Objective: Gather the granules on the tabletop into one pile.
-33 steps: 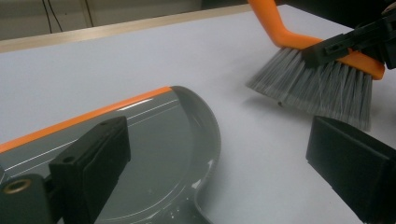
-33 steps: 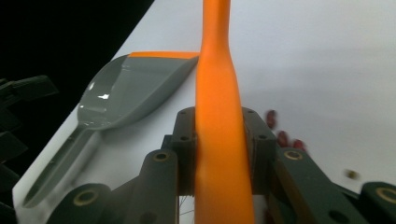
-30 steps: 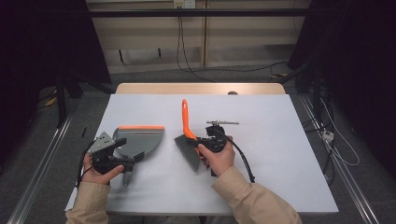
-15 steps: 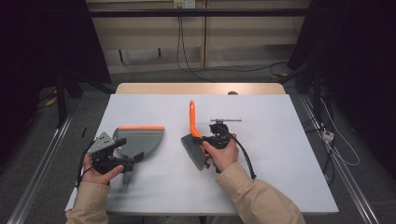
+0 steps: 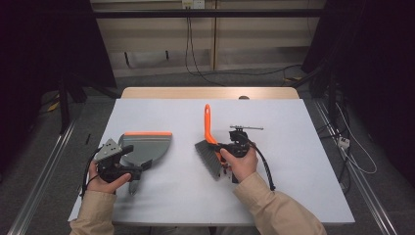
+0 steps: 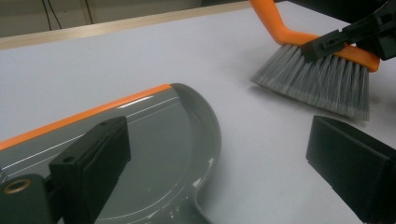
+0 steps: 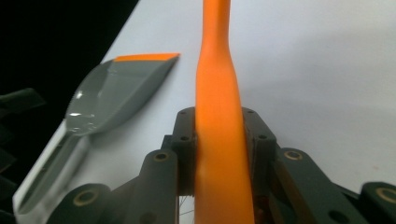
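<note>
Near the middle of the white table (image 5: pixel 303 147), the right gripper (image 5: pixel 234 148) is clenched on the orange handle of the brush (image 5: pixel 209 142), whose grey bristles rest on the surface. Left of it, well apart, the left gripper (image 5: pixel 128 169) hangs with jaws spread wide over the near end of the grey dustpan (image 5: pixel 147 147), which lies flat with its orange lip on the far side.

- Your brush (image 5: pixel 209 142): orange handle, grey bristles.
- Your dustpan (image 5: pixel 147 149): grey pan, orange strip along its front lip.
- Your table (image 5: pixel 293 147): plain pale grey-white top.
- Your sleeves (image 5: pixel 274 210): tan.
</note>
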`<state>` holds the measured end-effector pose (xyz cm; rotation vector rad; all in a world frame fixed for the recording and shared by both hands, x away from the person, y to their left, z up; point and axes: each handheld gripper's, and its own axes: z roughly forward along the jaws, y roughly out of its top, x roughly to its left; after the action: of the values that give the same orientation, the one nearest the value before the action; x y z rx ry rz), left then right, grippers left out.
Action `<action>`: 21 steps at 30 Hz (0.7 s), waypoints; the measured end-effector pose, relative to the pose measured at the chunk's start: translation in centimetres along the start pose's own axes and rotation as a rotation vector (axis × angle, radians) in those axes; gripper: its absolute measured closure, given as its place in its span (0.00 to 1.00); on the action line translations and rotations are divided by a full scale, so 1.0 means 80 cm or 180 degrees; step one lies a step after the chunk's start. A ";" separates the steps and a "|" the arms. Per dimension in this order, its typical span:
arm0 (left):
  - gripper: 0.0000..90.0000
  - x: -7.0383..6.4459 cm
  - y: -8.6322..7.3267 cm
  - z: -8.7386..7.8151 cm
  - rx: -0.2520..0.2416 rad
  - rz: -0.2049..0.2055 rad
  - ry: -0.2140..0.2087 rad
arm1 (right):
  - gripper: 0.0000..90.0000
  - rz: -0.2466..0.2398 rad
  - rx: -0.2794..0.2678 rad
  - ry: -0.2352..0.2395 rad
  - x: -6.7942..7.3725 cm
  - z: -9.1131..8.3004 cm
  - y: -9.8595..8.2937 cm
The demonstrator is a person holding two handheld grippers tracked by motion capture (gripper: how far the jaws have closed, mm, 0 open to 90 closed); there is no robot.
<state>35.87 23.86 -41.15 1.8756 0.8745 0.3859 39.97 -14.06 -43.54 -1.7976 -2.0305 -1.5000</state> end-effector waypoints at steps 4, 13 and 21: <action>0.07 0.001 0.000 0.000 0.0003 -0.0003 0.0003 | 0.79 -0.0104 -0.0080 0.0148 0.010 -0.007 0.011; 0.07 0.002 0.000 0.000 0.0002 -0.0016 0.0001 | 0.79 -0.0968 -0.0271 0.0094 -0.002 -0.027 0.057; 0.07 0.002 -0.001 0.000 0.0003 -0.0024 -0.0001 | 0.79 -0.1990 -0.0157 -0.0019 -0.022 -0.005 0.072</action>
<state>35.96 24.02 -41.26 1.8727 0.8814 0.3805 44.80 -16.41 -40.87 -1.2214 -2.7387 -1.6684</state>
